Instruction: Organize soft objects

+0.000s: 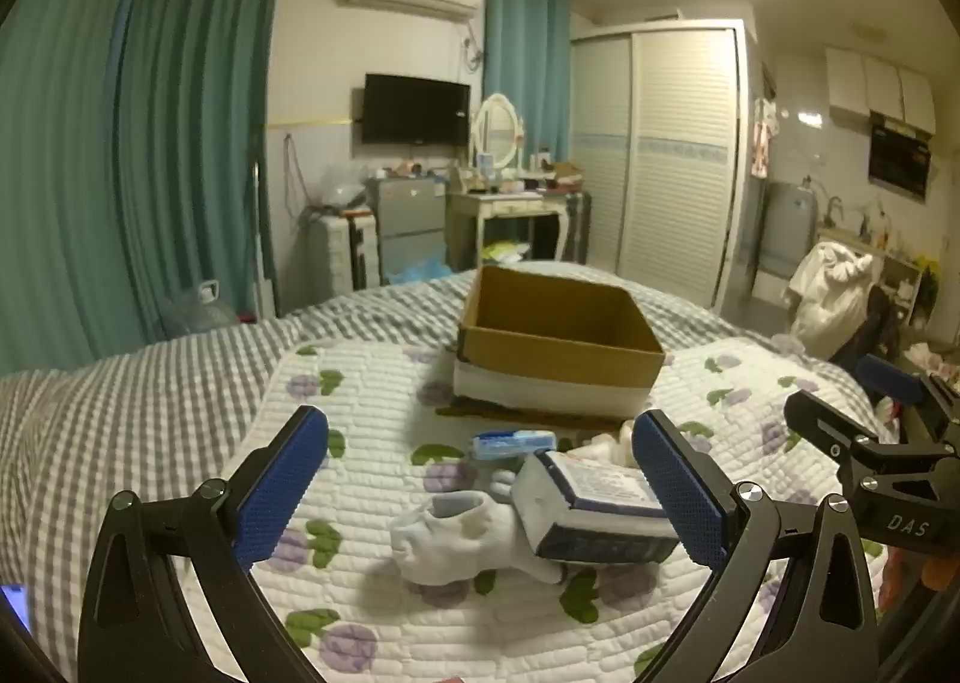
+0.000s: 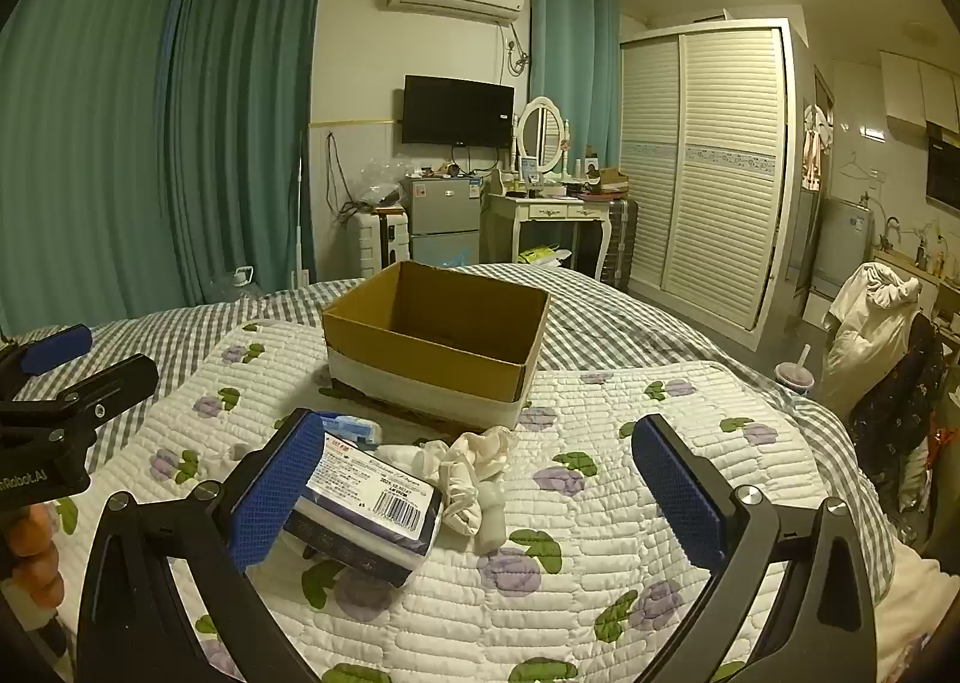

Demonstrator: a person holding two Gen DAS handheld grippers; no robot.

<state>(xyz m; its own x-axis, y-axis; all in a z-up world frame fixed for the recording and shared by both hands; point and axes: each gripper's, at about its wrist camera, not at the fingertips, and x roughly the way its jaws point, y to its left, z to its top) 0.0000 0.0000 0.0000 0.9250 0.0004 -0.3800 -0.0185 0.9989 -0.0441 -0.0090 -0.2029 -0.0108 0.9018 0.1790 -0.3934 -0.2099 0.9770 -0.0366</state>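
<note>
Floral quilt (image 2: 630, 413) carries box (image 2: 438, 335), socks (image 2: 474, 461), tissue pack (image 2: 366, 509).

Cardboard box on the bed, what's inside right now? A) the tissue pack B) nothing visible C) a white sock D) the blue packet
B. The cardboard box shows only bare brown inner walls in both wrist views, though its floor is partly hidden; the white sock, tissue pack and blue packet all lie on the quilt in front of it.

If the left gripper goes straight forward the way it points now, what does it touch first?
Most likely the white sock, lying low between the open fingers of the left gripper, or the wrapped tissue pack that lies by its right finger. The cardboard box stands behind them. Depth is hard to judge in the fisheye view.
</note>
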